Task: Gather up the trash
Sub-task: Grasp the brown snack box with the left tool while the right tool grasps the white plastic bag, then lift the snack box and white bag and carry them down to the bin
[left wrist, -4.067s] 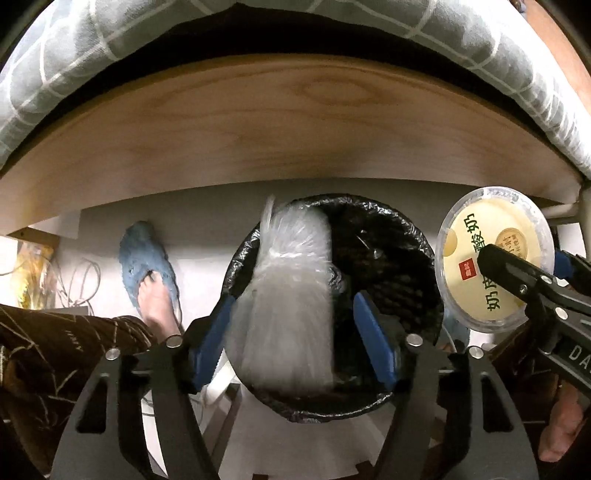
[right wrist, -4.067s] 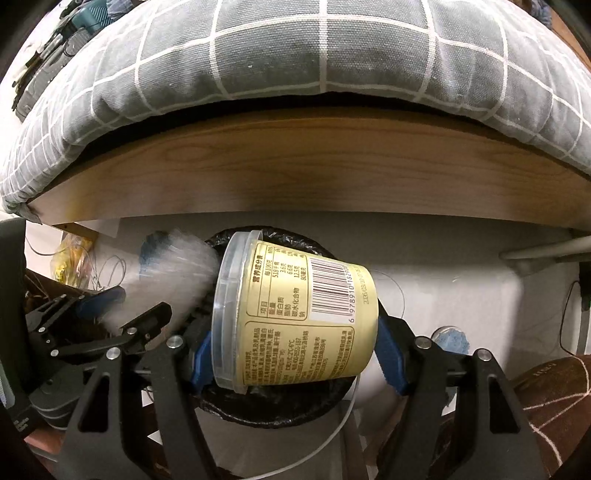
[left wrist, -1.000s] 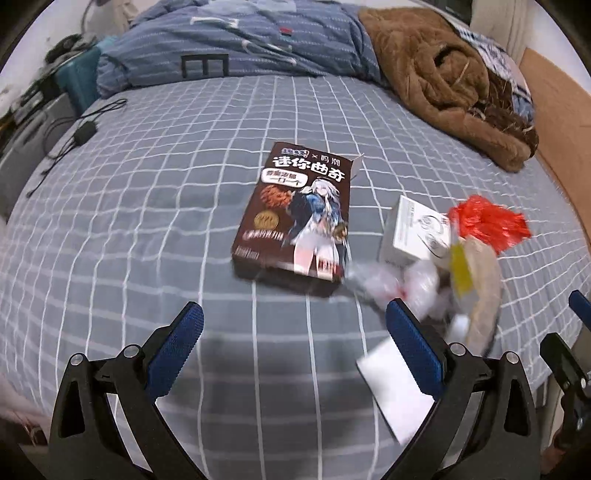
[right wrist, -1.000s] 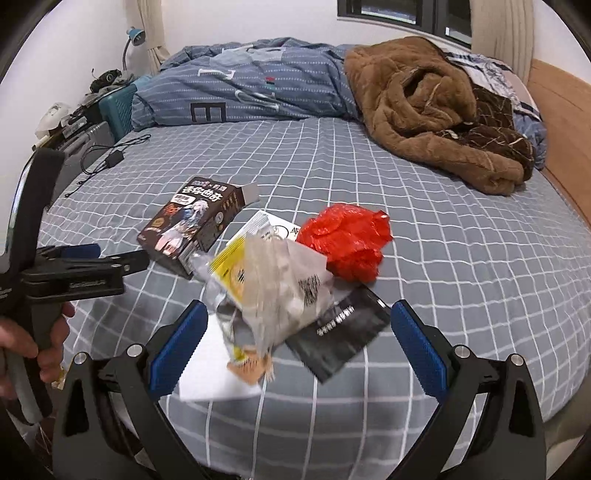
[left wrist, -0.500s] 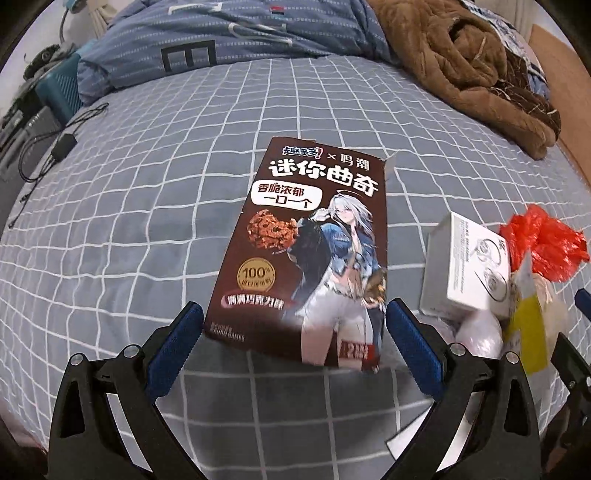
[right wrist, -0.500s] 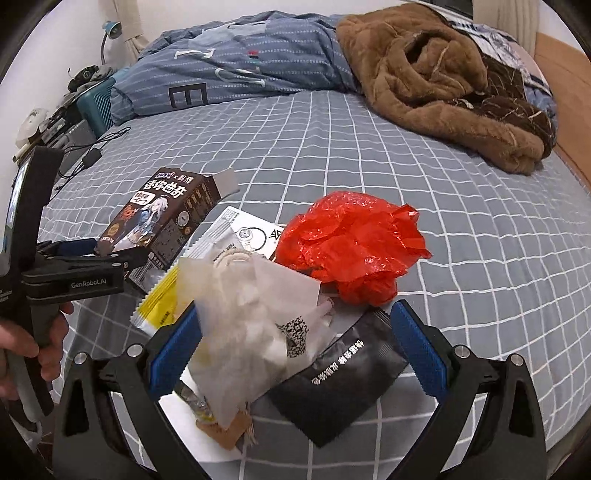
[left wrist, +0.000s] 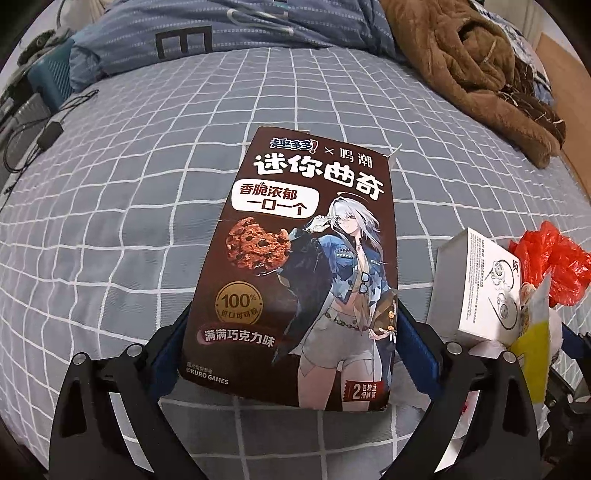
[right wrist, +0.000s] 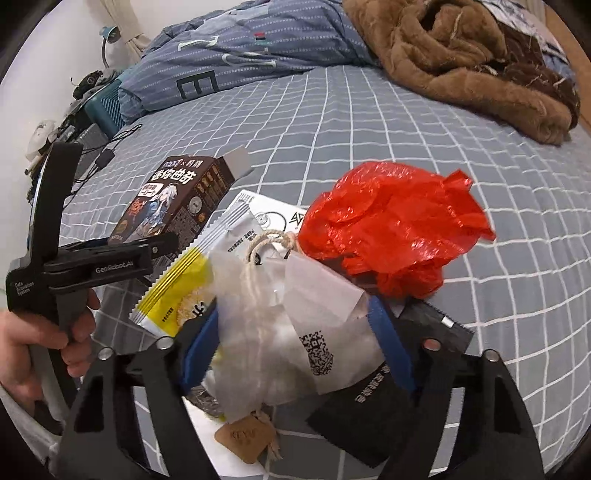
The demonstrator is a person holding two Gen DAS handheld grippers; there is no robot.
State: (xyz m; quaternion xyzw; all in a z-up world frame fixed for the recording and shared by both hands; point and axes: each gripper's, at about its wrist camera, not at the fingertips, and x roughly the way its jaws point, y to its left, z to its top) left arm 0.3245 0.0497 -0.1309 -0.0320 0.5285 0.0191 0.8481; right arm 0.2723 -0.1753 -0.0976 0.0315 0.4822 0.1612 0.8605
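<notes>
While cookie box [left wrist: 295,266] lies flat on checked bedsheet [left wrist: 110,221], left gripper [left wrist: 291,354] straddles its near end, pads apparently touching sides. Right gripper [right wrist: 295,343] just closing, white drawstring bag [right wrist: 280,332] between pads, seemingly touching.

A bed [right wrist: 369,122] fills the view, spread with a grey sheet checked in white. A blue striped duvet [right wrist: 236,55] lies bunched at its head, a brown fleece blanket [right wrist: 461,55] heaped beside it. White wall [right wrist: 48,44] at left, with what may be a small lamp [right wrist: 109,35].
</notes>
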